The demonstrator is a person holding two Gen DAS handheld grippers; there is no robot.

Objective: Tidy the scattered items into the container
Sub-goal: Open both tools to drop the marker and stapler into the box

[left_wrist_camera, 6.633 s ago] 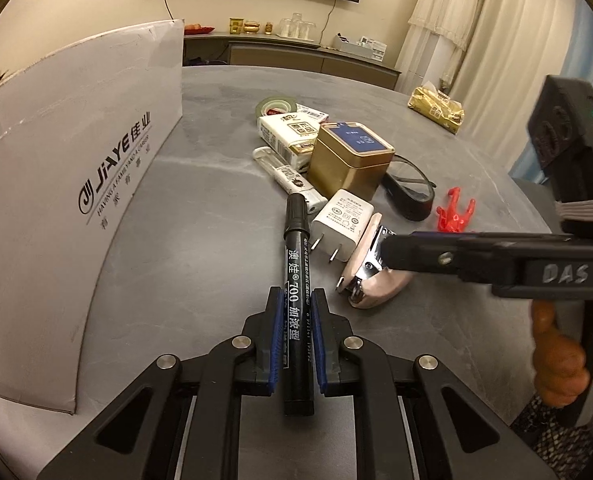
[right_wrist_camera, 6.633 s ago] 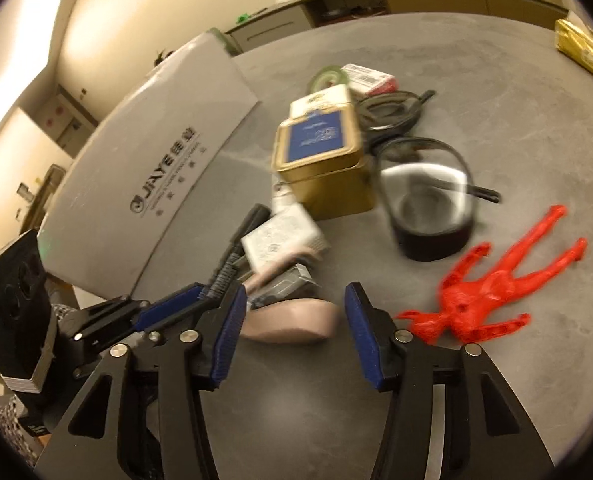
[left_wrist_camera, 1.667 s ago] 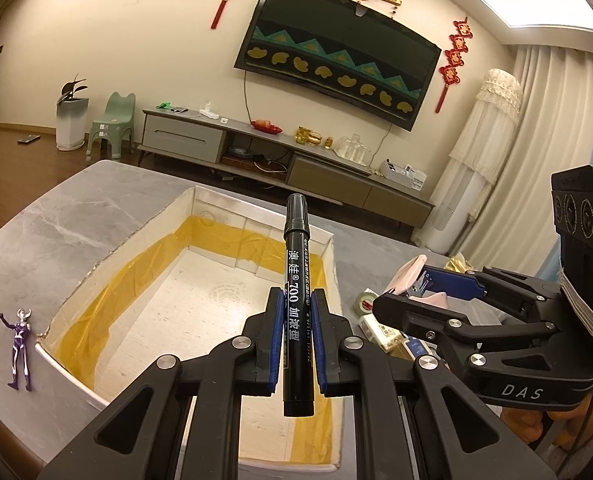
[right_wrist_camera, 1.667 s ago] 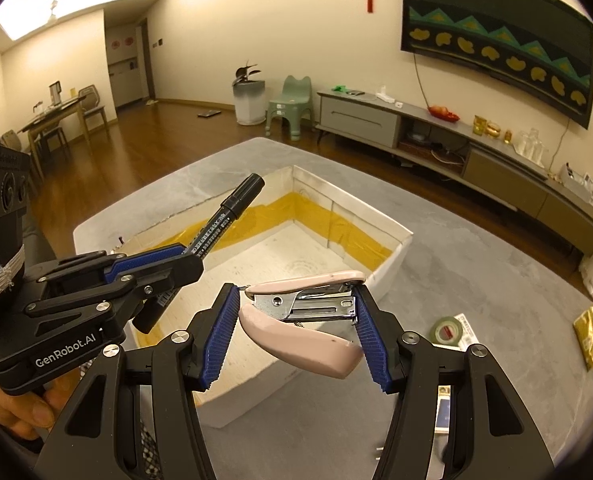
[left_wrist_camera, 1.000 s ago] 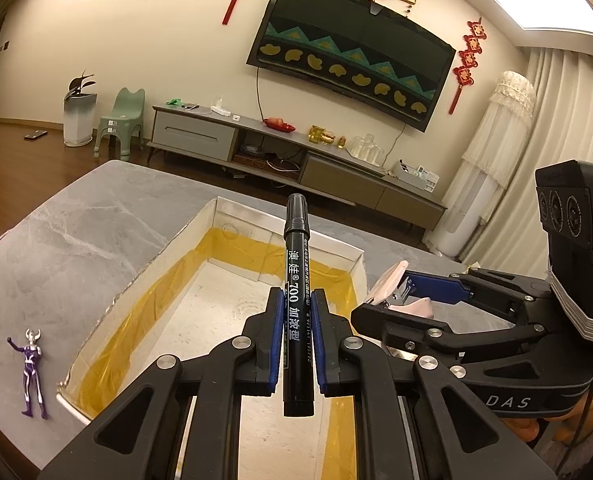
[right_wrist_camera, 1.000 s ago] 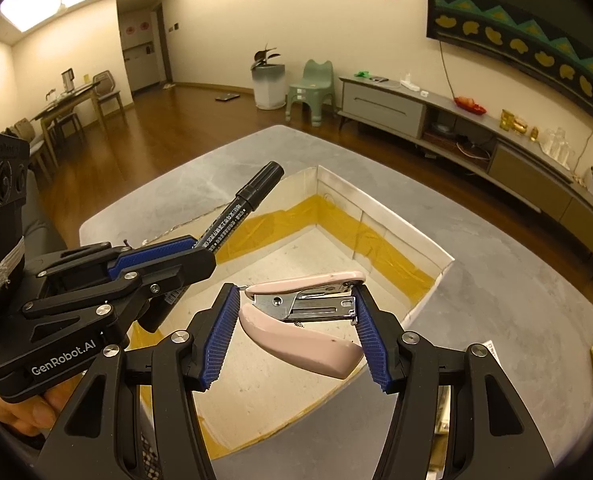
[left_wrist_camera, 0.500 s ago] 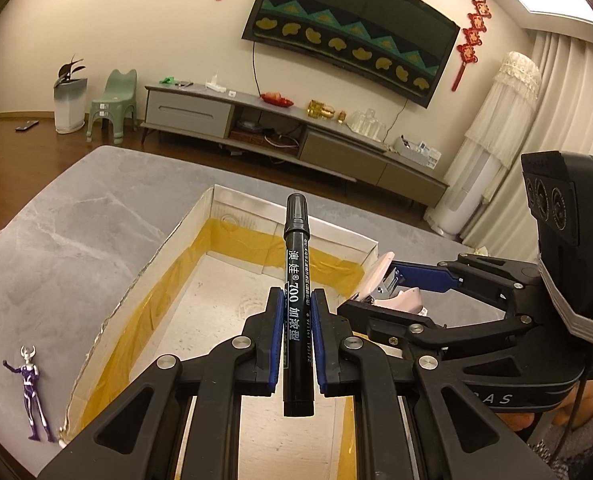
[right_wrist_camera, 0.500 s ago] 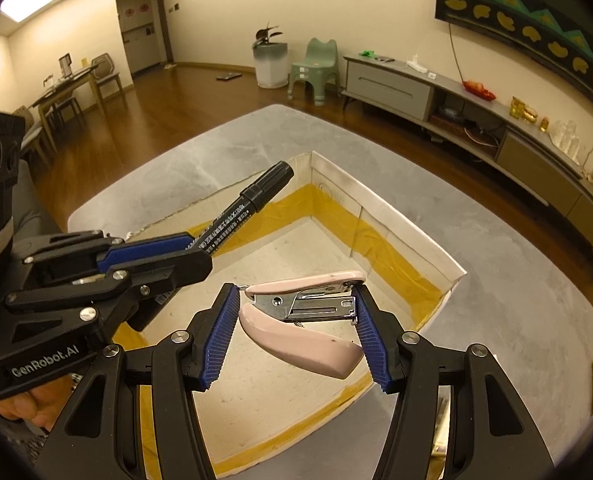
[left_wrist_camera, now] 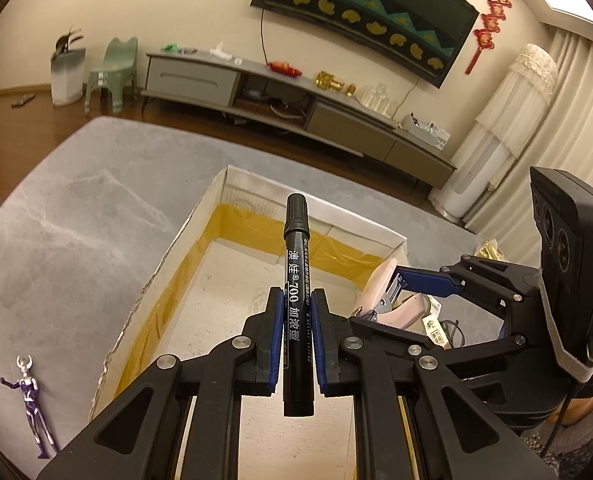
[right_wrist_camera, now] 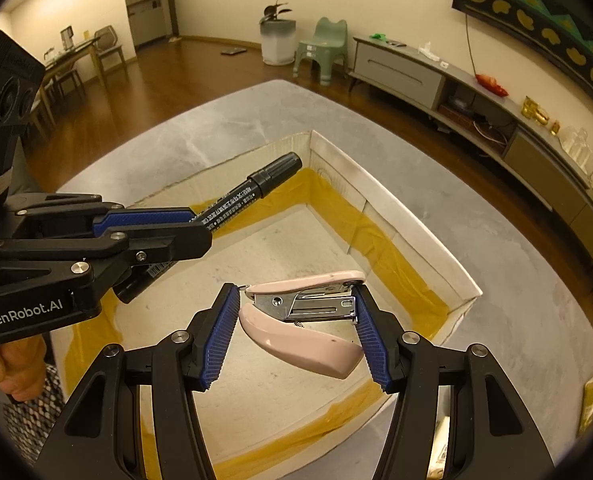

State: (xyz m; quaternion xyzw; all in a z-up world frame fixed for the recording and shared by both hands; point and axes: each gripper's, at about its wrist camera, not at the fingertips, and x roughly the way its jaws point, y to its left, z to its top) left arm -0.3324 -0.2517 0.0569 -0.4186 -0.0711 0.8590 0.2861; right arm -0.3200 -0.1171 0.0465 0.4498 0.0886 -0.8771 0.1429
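Note:
My left gripper (left_wrist_camera: 297, 312) is shut on a black marker (left_wrist_camera: 296, 264) that points forward over the open white box (left_wrist_camera: 200, 216) with yellow tape along its inner walls. The same marker (right_wrist_camera: 252, 192) and left gripper (right_wrist_camera: 152, 224) show at the left of the right wrist view. My right gripper (right_wrist_camera: 296, 332) is shut on a pink stapler (right_wrist_camera: 304, 324), held above the box floor (right_wrist_camera: 280, 248). In the left wrist view the stapler (left_wrist_camera: 380, 292) hangs near the box's right wall. The box holds nothing that I can see.
A small purple figure (left_wrist_camera: 32, 400) lies on the grey table (left_wrist_camera: 76, 216) left of the box. Loose items (left_wrist_camera: 436, 320) sit right of the box behind the right gripper. A hand (right_wrist_camera: 8, 364) grips the left tool. Beyond are a TV cabinet (left_wrist_camera: 256, 92) and a green chair (right_wrist_camera: 322, 48).
Both grippers have tilted down and moved closer over the box, which now fills more of each view. The marker and stapler remain held as before.

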